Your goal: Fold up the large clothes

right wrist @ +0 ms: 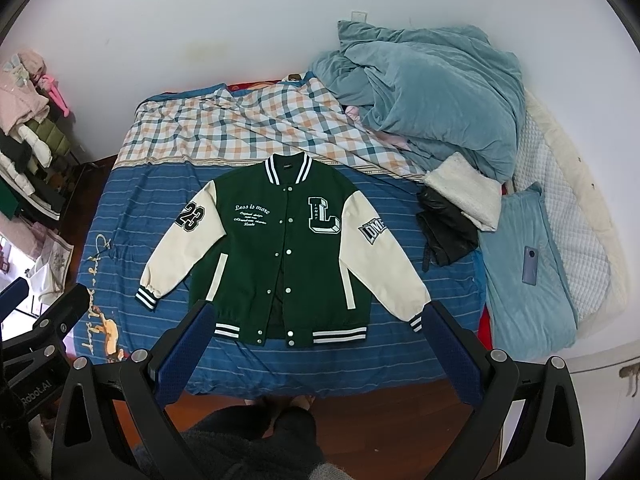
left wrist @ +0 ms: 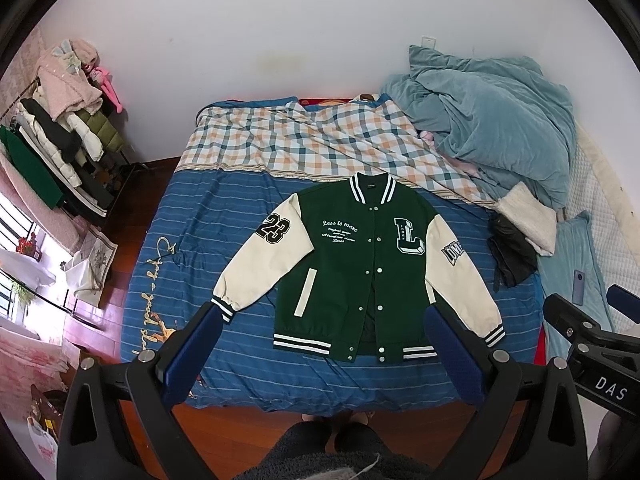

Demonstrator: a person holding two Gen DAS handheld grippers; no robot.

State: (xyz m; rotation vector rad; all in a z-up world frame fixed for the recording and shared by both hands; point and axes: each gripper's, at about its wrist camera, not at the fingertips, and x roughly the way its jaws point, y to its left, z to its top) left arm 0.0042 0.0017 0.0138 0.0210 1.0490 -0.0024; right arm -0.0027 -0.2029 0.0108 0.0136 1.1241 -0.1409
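Left wrist view shows the left hand-held gripper and the right hand-held gripper both spread wide and empty above the varsity jacket, a soft, bulky garment probably best pinched at its cuffs or hem.

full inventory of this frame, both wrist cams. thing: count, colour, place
jacket: 1, green body, cream sleeves, flat face up on the bed, sleeves spread, collar toward the wall
bed: 1, blue striped sheet near, checked sheet far
duvet: 1, blue-grey, heaped at the bed's far right
white fleece: 1, right of the jacket
black garment: 1, crumpled beside the fleece
pillow: 1, light blue, right edge of the bed
phone: 1, grey-blue, on the pillow
clothes rack: 1, mixed coats, left by the wall
left gripper: 1, black with blue pads, open, above the near bed edge
right gripper: 1, same colours, open, holding nothing
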